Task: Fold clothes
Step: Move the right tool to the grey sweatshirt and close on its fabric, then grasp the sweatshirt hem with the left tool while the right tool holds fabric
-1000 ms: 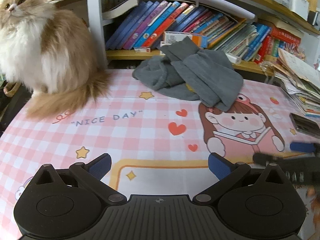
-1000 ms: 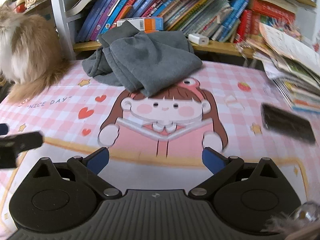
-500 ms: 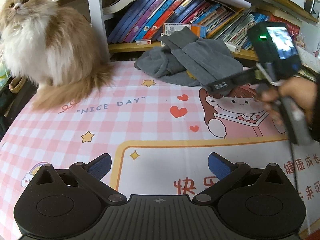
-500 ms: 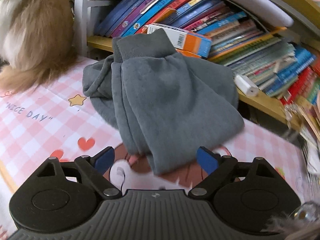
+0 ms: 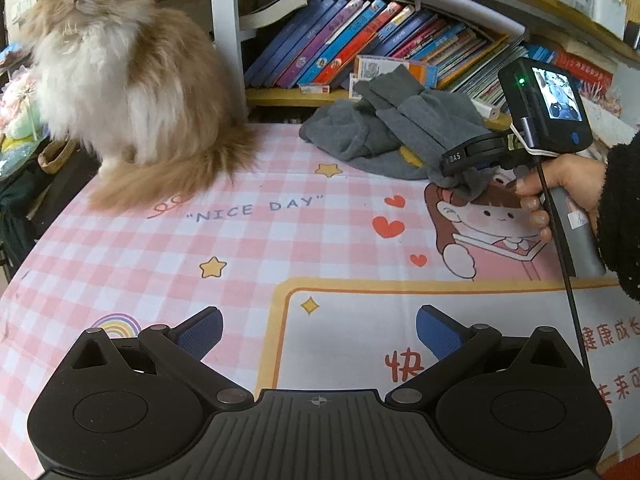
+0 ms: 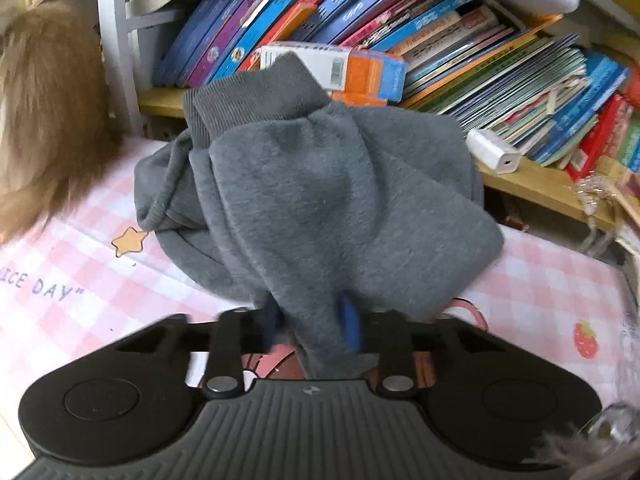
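The grey garment lies bunched at the tabletop's far edge by the bookshelf. The right claw, jaws just closing, pinches its near hem; the left claw hangs wide, well short.

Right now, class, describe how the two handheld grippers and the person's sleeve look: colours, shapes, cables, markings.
The left gripper has a black ribbed body, two round housings and blue textured finger pads. The right gripper is also black, with white lettering, a grey handle, a thin black cable and a small lit screen. The sleeve is black and fuzzy.
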### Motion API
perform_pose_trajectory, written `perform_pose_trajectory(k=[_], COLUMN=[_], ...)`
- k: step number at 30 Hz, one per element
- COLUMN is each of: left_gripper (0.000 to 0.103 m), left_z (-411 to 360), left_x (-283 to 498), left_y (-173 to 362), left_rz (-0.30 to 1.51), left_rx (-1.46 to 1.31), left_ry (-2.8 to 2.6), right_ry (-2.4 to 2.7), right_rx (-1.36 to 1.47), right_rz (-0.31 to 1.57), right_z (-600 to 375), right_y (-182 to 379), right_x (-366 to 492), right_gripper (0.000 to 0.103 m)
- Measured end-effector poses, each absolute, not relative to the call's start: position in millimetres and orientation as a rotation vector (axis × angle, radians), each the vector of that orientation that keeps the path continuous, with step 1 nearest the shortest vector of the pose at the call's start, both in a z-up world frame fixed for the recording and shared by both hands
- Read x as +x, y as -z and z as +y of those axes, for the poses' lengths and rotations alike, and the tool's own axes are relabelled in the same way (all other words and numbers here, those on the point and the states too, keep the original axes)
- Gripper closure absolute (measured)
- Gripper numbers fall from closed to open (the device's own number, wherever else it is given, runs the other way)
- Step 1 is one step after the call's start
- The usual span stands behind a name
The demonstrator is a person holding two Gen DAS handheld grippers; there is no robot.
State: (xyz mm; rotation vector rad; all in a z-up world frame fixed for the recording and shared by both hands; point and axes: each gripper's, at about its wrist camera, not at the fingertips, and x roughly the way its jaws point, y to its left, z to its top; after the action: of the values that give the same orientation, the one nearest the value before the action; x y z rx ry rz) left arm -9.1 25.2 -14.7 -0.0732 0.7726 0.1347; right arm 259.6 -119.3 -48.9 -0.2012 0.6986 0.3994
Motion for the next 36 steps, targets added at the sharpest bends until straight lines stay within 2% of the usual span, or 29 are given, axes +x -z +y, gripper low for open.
perform_pose_trajectory(k=[8, 14, 26, 36], left_gripper=[0.0, 0.0, 0.0, 0.001], left_z=[40.3, 62.4, 88.2, 79.3], left_x=[-14.1, -31.8, -62.1, -50.6], left_y=[5.3, -4.6, 4.4, 4.9], left_rz=[0.761, 0.702, 0.699, 0.694], left_rx=[-0.123, -0.167, -0.249, -0.327], left_ry=[-0.005, 0.073, 0.213, 0.27], right_ry=[-0.442, -0.476, -0.063, 0.249], right_rx=[0.032, 0.189, 0.372, 0.262], right_rz=[0.623, 0.608, 0.651, 0.711], right_z=[-147.2, -163.7, -234.4, -304.8], right_y=[-9.2, -39.0, -15.2, 1.3], right_x=[204.9, 116.0, -42.2, -74.6], right_gripper=[0.09, 0.09, 0.09, 0.089])
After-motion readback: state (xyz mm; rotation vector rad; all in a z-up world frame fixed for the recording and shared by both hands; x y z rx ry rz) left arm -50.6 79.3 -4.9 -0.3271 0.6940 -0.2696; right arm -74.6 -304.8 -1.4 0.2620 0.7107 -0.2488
